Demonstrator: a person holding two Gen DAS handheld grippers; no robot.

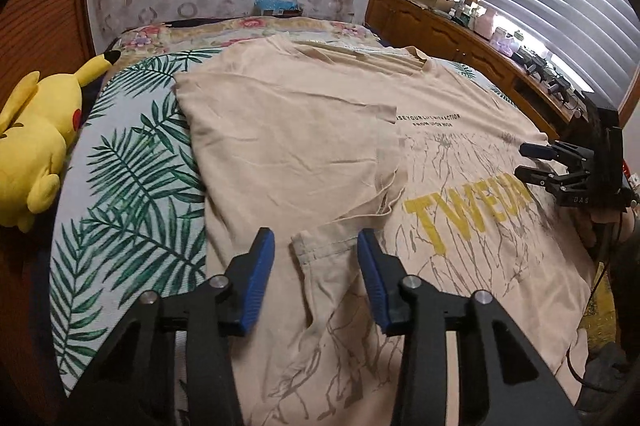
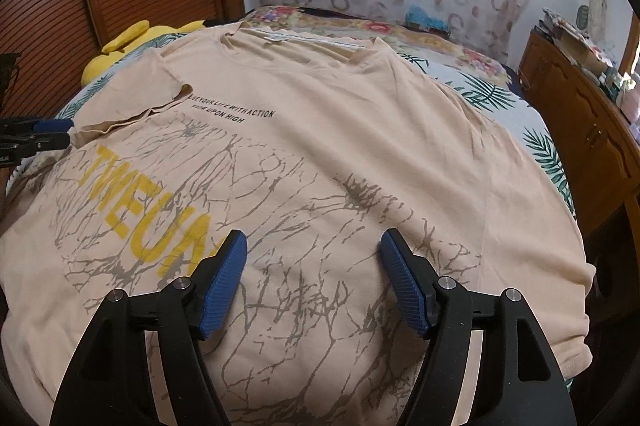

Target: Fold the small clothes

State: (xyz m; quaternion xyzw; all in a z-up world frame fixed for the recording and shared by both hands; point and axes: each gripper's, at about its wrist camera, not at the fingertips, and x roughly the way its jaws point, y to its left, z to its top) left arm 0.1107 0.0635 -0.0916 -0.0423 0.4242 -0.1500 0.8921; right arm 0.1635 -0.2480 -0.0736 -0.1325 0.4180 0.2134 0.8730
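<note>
Left gripper [image 1: 316, 246]: blue-padded fingers [image 1: 260, 266] parted, sleeve hem [image 1: 316, 246] lying loose between them, pads not pressing on it. Just beyond, sleeve folded inward over the beige T-shirt [image 1: 288, 129], beside yellow lettering [image 1: 460, 214]. Right gripper [image 2: 312, 250]: fingers [image 2: 228, 266] spread wide over the shirt's cracked-line print, holding nothing. T-shirt spread flat, front up, on the palm-leaf bedspread [image 1: 132, 185]. Farther left of the left fingers, a yellow Pikachu plush [image 1: 36, 129]. Well right, a wooden dresser [image 2: 580, 129] along the bed.
</note>
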